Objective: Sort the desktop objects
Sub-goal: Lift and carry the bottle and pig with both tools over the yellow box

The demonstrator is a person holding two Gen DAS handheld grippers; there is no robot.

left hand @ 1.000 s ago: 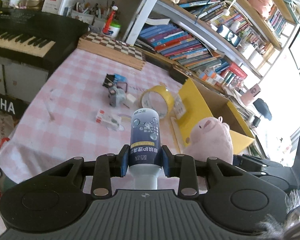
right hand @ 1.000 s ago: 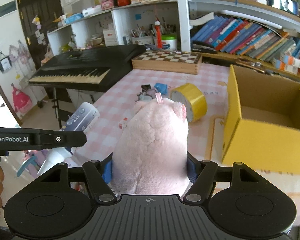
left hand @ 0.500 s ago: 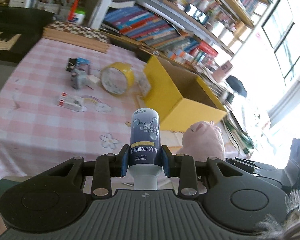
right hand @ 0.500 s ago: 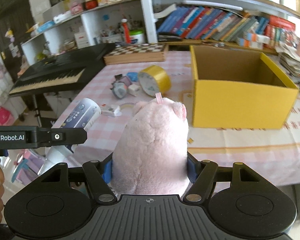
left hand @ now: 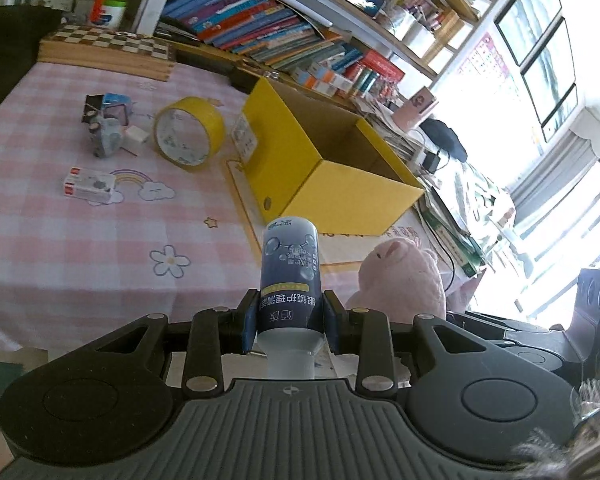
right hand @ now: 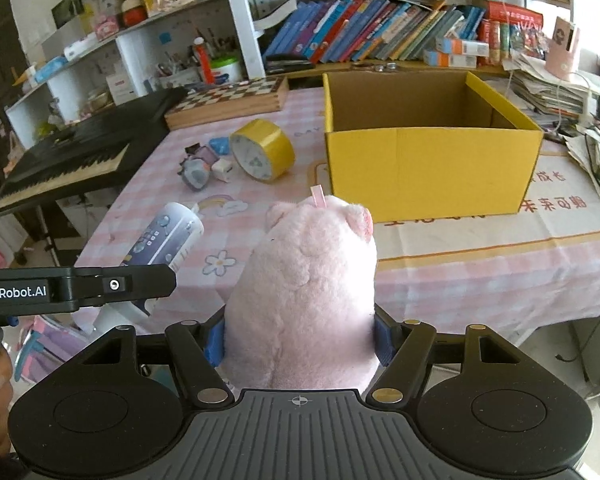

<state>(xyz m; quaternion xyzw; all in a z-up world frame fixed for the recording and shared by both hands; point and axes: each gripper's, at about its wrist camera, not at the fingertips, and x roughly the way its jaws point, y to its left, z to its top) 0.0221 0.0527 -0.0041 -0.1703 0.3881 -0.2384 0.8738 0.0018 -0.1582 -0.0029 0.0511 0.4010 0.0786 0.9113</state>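
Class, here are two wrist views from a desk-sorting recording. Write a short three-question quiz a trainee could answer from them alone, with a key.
1. True or false: the open yellow cardboard box already holds the pink plush pig.
2. Which claw grips the dark blue labelled bottle? A) left B) right
3. Fill in: the yellow tape roll stands to the box's ____ in the right wrist view.

Key: 1 false, the right claw holds it; 2 A, the left claw; 3 left.

Daylit, sharp centre; window [left hand: 548,52] blown out right of yellow box [left hand: 332,160]; heavy fisheye bending at edges.
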